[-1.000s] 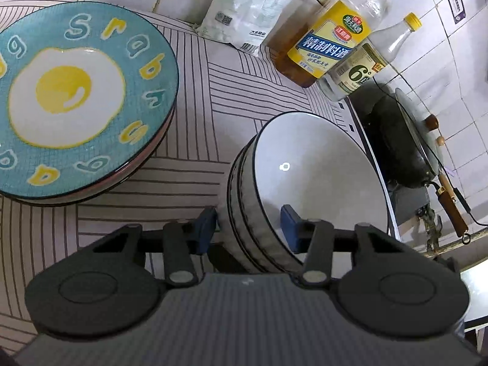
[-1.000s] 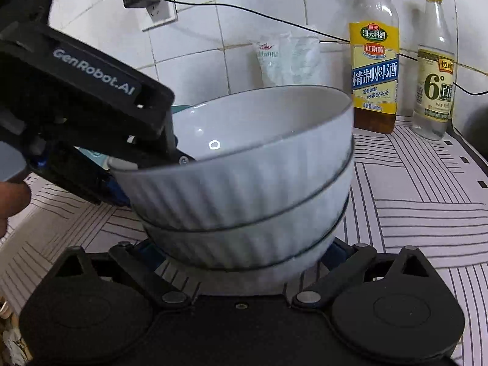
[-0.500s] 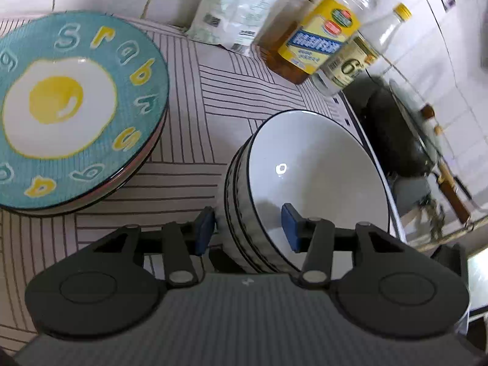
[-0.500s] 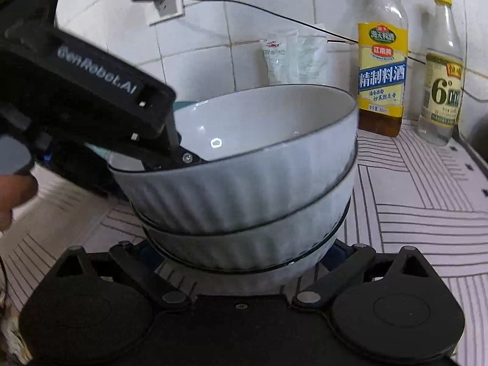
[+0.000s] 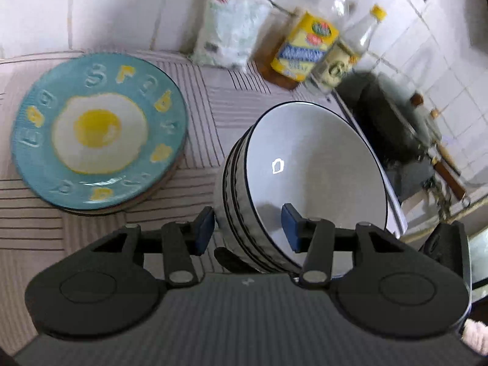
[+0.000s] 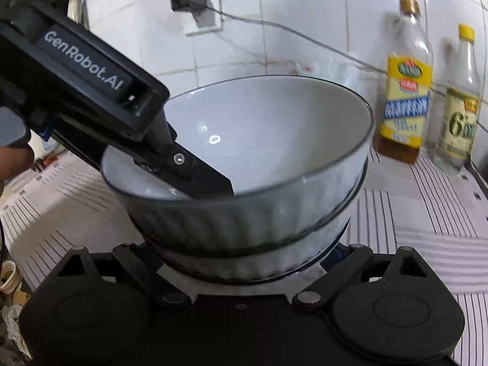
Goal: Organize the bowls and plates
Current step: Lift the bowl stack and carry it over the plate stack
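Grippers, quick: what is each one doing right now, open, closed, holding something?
Left gripper: shut on the stack of bowls, one finger inside, one outside the rim.
Right gripper: around the stack's base; fingertips hidden, so cannot be told.

- A home kitchen counter, backed by white wall tiles (image 6: 305,15).
- Two cooking bottles (image 6: 405,91) stand against the wall.
- A dark wok (image 5: 393,116) sits at the counter's end.
- A striped covering (image 5: 213,116) lies over the counter.
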A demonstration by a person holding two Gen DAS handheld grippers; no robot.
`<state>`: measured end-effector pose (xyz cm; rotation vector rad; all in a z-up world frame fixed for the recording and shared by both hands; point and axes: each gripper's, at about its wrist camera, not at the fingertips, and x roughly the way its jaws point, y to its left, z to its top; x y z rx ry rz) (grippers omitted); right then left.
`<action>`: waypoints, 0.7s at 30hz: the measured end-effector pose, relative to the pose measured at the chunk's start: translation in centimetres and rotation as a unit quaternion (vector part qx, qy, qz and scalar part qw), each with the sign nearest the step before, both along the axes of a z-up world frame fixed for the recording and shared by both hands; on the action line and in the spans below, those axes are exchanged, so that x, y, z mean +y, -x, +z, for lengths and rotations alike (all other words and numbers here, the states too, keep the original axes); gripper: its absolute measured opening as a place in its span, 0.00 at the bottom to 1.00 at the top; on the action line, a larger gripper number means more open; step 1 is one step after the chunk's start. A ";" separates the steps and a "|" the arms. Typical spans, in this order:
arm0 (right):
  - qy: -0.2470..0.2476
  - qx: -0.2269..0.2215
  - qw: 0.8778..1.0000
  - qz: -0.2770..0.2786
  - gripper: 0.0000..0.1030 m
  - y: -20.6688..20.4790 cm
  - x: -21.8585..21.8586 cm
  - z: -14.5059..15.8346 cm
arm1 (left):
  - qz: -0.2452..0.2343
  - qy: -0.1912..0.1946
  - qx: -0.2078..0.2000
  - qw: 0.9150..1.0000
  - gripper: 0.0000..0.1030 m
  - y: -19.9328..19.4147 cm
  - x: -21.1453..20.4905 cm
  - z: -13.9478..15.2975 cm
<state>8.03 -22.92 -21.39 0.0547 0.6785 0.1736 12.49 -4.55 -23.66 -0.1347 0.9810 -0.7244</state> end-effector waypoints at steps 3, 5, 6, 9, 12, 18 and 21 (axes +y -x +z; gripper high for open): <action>-0.007 -0.015 1.000 0.014 0.95 -0.6 1.0 1.5 | 0.029 0.013 -0.006 0.999 0.45 0.2 2.0 1.5; -0.005 -0.026 0.999 0.027 0.95 -1.3 1.8 2.5 | 0.043 0.015 -0.014 0.999 0.45 0.3 3.2 2.2; -0.003 -0.031 0.999 0.035 0.95 -1.8 2.3 2.9 | 0.050 0.015 -0.017 0.999 0.45 0.3 3.8 2.5; 0.001 -0.045 0.997 0.059 0.95 -3.1 3.8 3.7 | 0.070 0.016 -0.022 0.997 0.45 -0.1 5.7 2.8; -0.003 -0.050 0.996 0.078 0.95 -4.6 5.0 3.9 | 0.084 0.012 -0.023 0.996 0.46 -0.9 7.1 2.6; -0.010 -0.043 0.994 0.099 0.95 -6.9 7.4 4.3 | 0.091 -0.004 -0.035 0.995 0.50 -2.3 8.7 3.1; -0.011 -0.042 0.994 0.104 0.95 -7.7 8.3 3.9 | 0.096 -0.005 -0.029 0.995 0.50 -3.5 9.3 2.6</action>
